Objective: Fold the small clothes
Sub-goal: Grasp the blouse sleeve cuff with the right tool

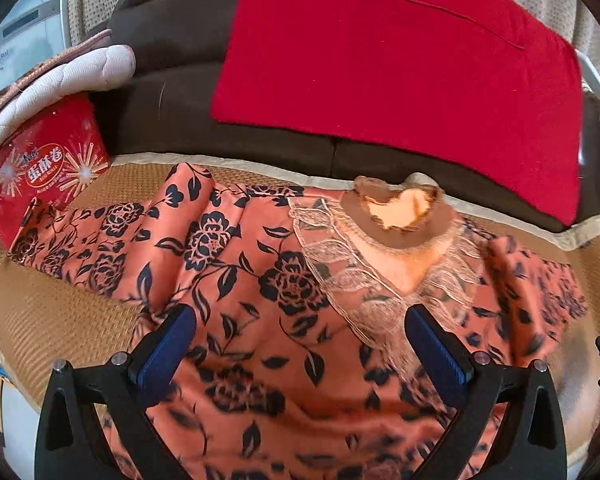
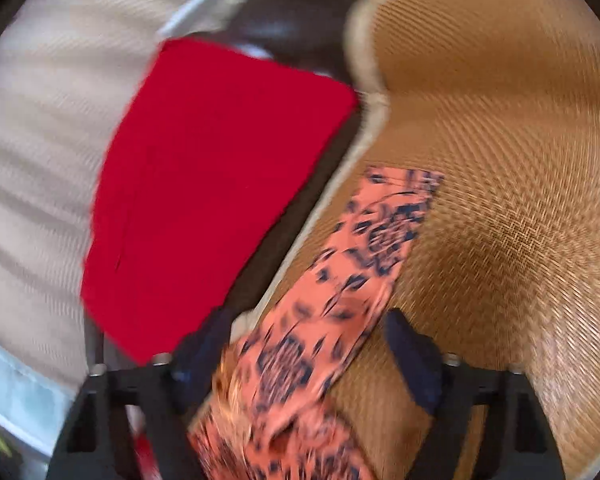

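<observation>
An orange top with a dark floral print [image 1: 260,280] lies spread on a woven mat [image 1: 60,312]. Its brown collar with lace fringe [image 1: 400,220] points toward the sofa back. One sleeve [image 1: 80,236] stretches left. My left gripper [image 1: 300,344] is open above the chest of the top, its blue pads [image 1: 168,344] wide apart. In the blurred right wrist view the other sleeve [image 2: 356,264] lies on the mat [image 2: 500,200] and runs between the pads [image 2: 412,360] of my open right gripper [image 2: 308,356].
A red cloth [image 1: 400,48] hangs over the dark brown sofa back [image 1: 172,80] and also shows in the right wrist view [image 2: 204,184]. A red snack tin [image 1: 40,172] stands at the mat's left edge under a folded quilted pad [image 1: 60,76].
</observation>
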The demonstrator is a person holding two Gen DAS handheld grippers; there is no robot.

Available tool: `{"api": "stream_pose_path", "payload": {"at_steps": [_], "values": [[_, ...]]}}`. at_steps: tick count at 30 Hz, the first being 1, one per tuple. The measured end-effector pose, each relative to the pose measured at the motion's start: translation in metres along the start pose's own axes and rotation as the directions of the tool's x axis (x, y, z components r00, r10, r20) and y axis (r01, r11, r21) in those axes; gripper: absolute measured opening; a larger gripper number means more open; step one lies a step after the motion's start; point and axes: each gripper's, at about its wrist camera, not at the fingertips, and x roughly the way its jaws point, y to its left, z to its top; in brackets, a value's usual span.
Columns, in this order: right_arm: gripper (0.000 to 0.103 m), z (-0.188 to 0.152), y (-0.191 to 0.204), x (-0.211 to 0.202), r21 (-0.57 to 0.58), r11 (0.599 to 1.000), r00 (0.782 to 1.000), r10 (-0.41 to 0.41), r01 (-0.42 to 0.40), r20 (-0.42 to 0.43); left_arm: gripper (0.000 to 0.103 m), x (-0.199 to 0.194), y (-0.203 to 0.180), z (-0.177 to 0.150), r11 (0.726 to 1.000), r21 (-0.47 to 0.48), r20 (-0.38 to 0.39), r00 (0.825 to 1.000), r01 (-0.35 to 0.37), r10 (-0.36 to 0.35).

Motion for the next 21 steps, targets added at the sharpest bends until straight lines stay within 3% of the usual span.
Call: {"api": "stream_pose_path", "payload": {"at_steps": [4,8,10,12,15,16,18,21], "values": [[0.075,0.022,-0.020,0.033,0.104,0.993,0.998,-0.054,0.058,-0.041,0.103,0.018,0.006,-0.006,1.000,0.012,0.015,1.000,-0.017,0.017],[0.073,0.038,-0.011,0.052,0.089,0.992,0.995,-0.081,0.085,-0.049,0.103,0.027,0.006,-0.001,1.000,0.004,-0.020,1.000,-0.002,0.002],[0.066,0.051,-0.007,0.064,0.076,0.986,0.989,-0.145,0.146,-0.022,0.103,0.026,0.003,-0.002,1.000,0.012,-0.017,1.000,-0.001,0.001],[0.048,0.061,-0.003,0.073,0.056,0.978,0.980,-0.200,0.200,0.011,0.103,0.024,0.003,-0.003,1.000,0.023,-0.006,1.000,-0.001,0.002],[0.036,0.078,0.006,0.089,0.006,0.963,0.961,-0.269,0.269,0.062,0.103,0.023,0.005,-0.004,0.999,0.038,0.014,0.999,-0.029,0.029],[0.032,0.082,0.007,0.094,-0.004,0.963,0.961,-0.267,0.268,0.075,0.103,0.024,0.006,-0.004,0.999,0.038,0.014,0.999,-0.035,0.034],[0.011,0.086,0.008,0.105,-0.027,0.958,0.956,-0.284,0.286,0.074,0.103,0.026,0.010,-0.003,0.999,0.026,0.008,0.999,-0.037,0.037],[0.009,0.073,0.005,0.117,-0.045,0.969,0.968,-0.238,0.242,0.077,0.103,0.028,0.015,-0.001,0.999,0.012,0.007,0.999,-0.044,0.044]]}}
